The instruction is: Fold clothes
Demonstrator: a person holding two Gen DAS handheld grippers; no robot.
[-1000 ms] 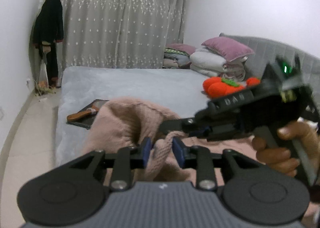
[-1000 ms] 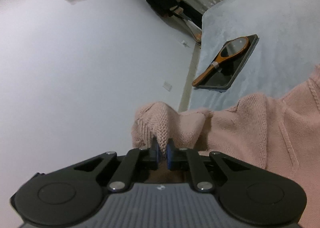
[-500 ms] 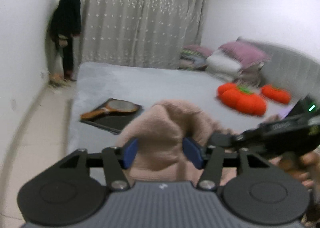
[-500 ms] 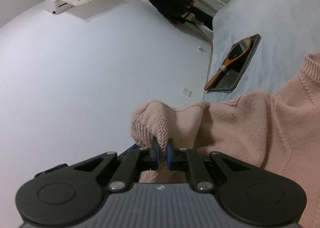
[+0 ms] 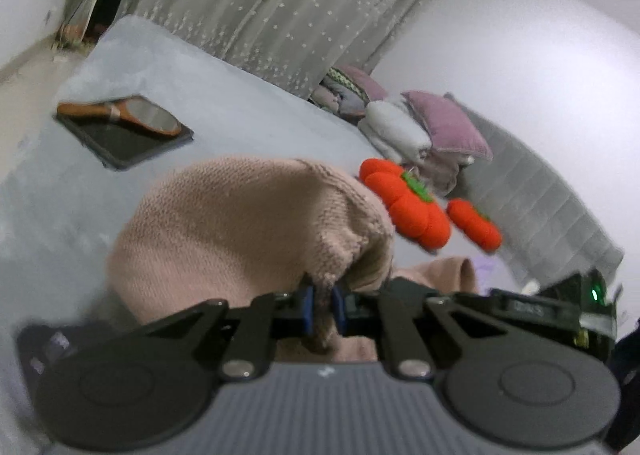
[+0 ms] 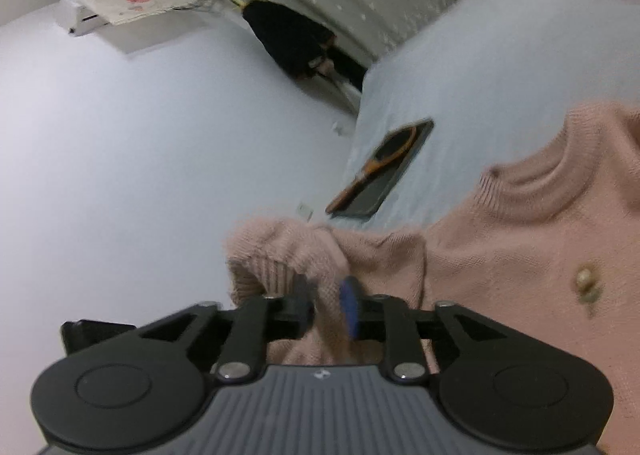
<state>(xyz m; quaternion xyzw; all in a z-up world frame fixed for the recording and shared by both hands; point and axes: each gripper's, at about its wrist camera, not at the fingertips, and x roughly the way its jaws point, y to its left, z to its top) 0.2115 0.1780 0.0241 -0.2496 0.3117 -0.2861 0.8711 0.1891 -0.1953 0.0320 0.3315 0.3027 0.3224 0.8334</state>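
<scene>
A pink knit sweater (image 5: 248, 223) is held up over the grey bed (image 5: 224, 95). My left gripper (image 5: 322, 307) is shut on a bunched fold of the sweater. In the right wrist view the sweater (image 6: 540, 247) shows its collar and a small button. My right gripper (image 6: 326, 303) has its blue pads a little apart around the sweater's ribbed cuff (image 6: 276, 259), and the frame is blurred there. The right gripper's black body (image 5: 552, 307) shows low at the right of the left wrist view.
A dark tablet with a wooden hand mirror on it (image 5: 124, 123) lies on the bed's near left part, also in the right wrist view (image 6: 384, 167). Orange pumpkin cushions (image 5: 412, 203) and stacked pillows (image 5: 424, 127) lie by the headboard. A curtain (image 5: 280, 3) hangs behind.
My left gripper opened half a second ago and has now shut on a fold of the sweater. My right gripper's pads, earlier tight on the cuff, have parted a little. Both views swung.
</scene>
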